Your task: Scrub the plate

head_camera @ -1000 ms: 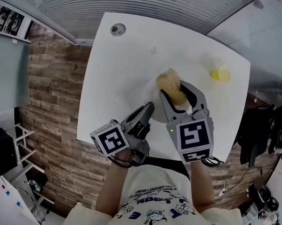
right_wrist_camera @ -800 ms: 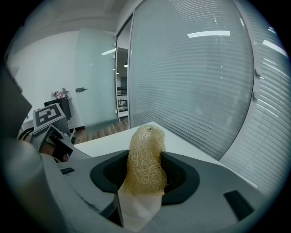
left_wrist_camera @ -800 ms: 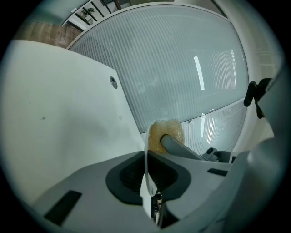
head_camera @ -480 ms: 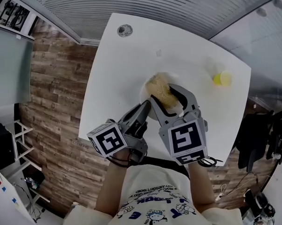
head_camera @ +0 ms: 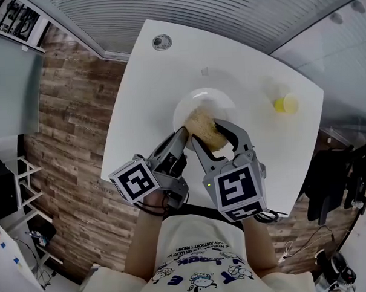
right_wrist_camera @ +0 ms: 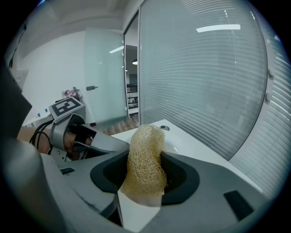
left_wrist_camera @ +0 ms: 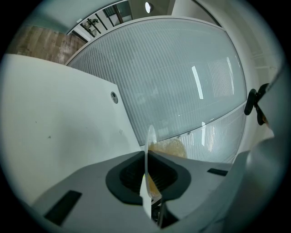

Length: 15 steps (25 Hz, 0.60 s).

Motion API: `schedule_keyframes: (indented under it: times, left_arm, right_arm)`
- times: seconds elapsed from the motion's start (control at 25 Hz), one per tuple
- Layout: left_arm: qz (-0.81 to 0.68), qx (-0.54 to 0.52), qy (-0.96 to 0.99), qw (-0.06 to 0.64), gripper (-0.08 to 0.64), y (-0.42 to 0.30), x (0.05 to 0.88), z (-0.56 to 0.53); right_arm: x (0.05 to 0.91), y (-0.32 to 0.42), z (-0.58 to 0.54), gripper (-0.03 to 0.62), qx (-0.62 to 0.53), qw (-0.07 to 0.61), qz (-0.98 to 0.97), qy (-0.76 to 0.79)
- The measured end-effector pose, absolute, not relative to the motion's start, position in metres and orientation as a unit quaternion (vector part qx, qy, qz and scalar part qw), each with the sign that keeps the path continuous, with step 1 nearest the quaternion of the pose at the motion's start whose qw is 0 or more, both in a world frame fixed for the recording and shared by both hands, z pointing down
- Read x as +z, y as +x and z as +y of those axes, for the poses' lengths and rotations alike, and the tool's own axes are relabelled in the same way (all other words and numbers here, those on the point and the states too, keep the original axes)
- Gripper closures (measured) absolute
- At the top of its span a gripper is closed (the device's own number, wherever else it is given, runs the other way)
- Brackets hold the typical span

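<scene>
I am clenching my left claw [head_camera: 182,134] on the near-left rim of the round white plate [head_camera: 206,99]; in the left gripper view that rim is showing as a thin white edge pinched between the jaws. My right claw [head_camera: 208,134] is grasping the tan fibrous loofah scrubber [head_camera: 200,126], with its jaws standing wide around the bundle and the far end sticking out past them. The scrubber is lying over the near half of the plate. I cannot tell whether it is pressing on the surface.

The plate is sitting near the middle of the white bench [head_camera: 143,102], just beyond both claws. The bench's near edge is running under my claws, and its left edge is dropping off to wood-plank floor [head_camera: 70,123]. Bare bench is lying open to the left of the plate and beyond it, up to the far edge by the slatted glass wall [head_camera: 225,13].

A round grey fitting [head_camera: 161,41] is sitting in the bench's far-left corner, well apart from the plate. A small yellow round thing [head_camera: 286,103] is standing to the right, also well apart, near the right edge. Apart from the scrubber, the plate's white face is showing bare.
</scene>
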<state>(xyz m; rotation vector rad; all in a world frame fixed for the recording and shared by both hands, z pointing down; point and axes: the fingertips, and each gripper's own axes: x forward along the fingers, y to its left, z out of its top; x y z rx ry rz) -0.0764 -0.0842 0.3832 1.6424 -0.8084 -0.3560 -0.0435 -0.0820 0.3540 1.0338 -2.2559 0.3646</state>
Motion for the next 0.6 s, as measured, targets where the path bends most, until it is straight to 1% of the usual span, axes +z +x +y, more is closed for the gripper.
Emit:
schedule_keyframes:
  times: [0.28,0.6]
  left_arm:
    - [-0.37,-0.163,0.703,0.585,0.522,-0.084,0.381,-0.092]
    - [-0.374,-0.171,0.7,0.584,0.522,-0.088,0.38,-0.092]
  right_arm:
    - [0.357,-0.038,-0.064,0.397,0.132,0.331,-0.857,0.372]
    - [0.361,-0.009,-0.065,0.397,0.12,0.349,-0.838,0.403]
